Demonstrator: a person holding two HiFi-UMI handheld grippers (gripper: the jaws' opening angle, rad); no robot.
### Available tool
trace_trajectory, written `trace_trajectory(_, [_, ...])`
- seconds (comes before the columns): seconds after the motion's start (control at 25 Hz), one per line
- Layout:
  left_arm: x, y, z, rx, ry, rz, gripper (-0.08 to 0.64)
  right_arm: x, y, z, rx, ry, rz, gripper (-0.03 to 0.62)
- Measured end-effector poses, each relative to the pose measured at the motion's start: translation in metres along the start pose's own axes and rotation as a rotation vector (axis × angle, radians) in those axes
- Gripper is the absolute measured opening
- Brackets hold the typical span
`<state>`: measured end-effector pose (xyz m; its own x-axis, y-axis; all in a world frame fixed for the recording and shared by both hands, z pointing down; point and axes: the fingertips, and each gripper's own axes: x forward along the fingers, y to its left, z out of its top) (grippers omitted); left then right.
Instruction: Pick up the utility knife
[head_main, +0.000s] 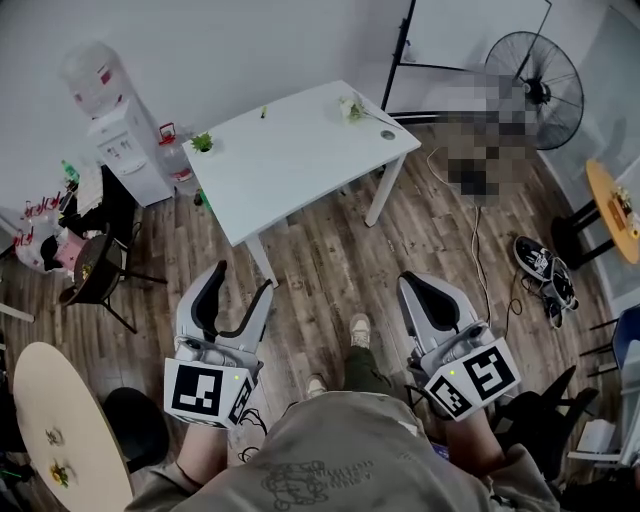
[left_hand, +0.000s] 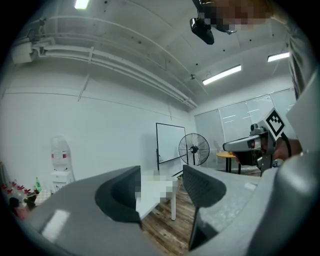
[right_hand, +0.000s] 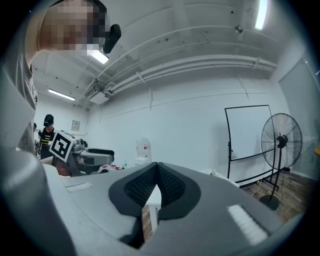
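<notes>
Utility knife not discernible, perhaps among the small items (head_main: 350, 108) on the white table (head_main: 290, 165), upper centre, so step closer first; left gripper (left_hand: 160, 187) stands spread and empty, right gripper (right_hand: 157, 182) pressed together - needs opening.

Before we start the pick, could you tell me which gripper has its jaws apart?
The left gripper: its jaws stand apart, nothing between them, whereas the right gripper has jaws meeting at the tips.

Two grippers (head_main: 237, 291) (head_main: 421, 287), three tables (head_main: 300, 150) (head_main: 45, 400) (head_main: 606, 200), one fan (head_main: 535, 88)

The left gripper (head_main: 243, 279) looks matt grey plastic, the floor (head_main: 330, 258) wood planks.
</notes>
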<state>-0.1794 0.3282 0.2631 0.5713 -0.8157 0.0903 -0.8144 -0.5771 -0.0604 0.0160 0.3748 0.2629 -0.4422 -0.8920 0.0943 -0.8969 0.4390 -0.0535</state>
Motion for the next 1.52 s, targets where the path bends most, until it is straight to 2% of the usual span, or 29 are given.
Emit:
trace_trajectory(0.48, [0.091, 0.010, -0.002, 0.012, 0.038, 0.037, 0.262, 0.058, -0.083, 0.005, 0.004, -0.009, 0.032, 0.029])
trace_trajectory(1.12, [0.263, -0.012, 0.008, 0.038, 0.071, 0.095, 0.261, 0.130, -0.242, 0.012, 0.011, 0.000, 0.119, 0.029])
trace_trajectory(1.32, [0.297, -0.029, 0.002, 0.051, 0.093, 0.110, 0.259, 0.134, -0.274, 0.007, 0.013, 0.001, 0.143, 0.029])
trace_trajectory(1.52, [0.312, -0.026, 0.000, 0.005, 0.095, 0.160, 0.259, 0.138, -0.291, 0.001, 0.030, 0.004, 0.153, 0.029])
